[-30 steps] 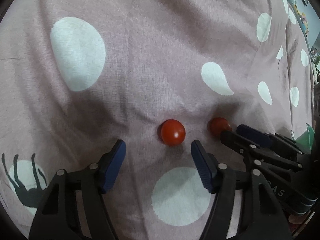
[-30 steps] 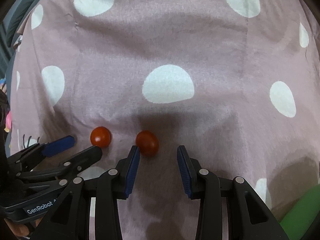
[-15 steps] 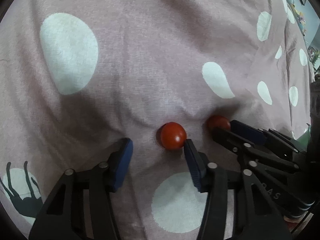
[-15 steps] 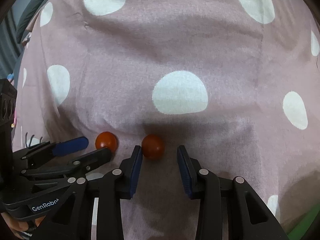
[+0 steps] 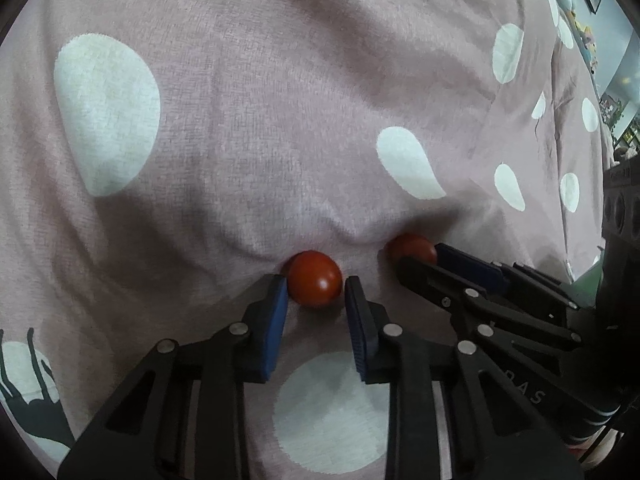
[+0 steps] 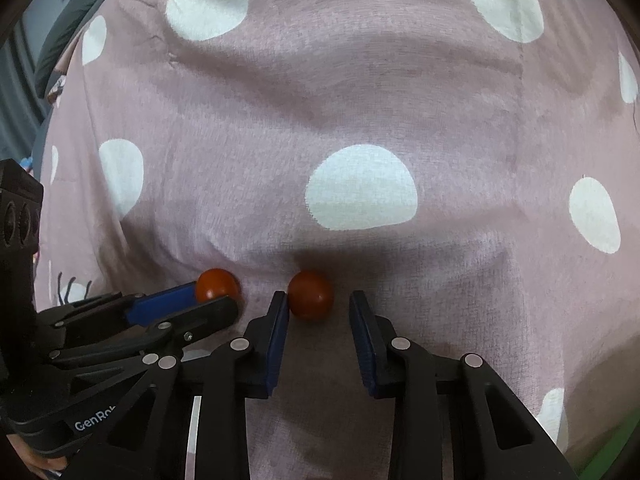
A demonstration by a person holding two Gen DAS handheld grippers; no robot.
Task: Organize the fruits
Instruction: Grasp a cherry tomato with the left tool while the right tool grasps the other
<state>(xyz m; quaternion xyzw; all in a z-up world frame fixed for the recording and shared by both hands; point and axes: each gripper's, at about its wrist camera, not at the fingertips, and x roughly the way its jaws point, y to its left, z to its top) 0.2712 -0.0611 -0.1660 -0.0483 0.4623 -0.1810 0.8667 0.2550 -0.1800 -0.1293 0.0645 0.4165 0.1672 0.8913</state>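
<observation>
blue fingers [image 5: 276, 308] pinch a glossy red tomato [image 5: 315, 283].

Two tomatoes lay side by side on the cloth [image 5: 280, 128], near each other but apart. The left tomato [image 5: 315, 283] sat between the fingers of the left gripper [image 5: 315, 292], touching both. To its right, the right tomato [image 6: 310, 294] lay between the fingers of the right gripper [image 6: 319, 304], against the left finger, clear of the right one.
</observation>
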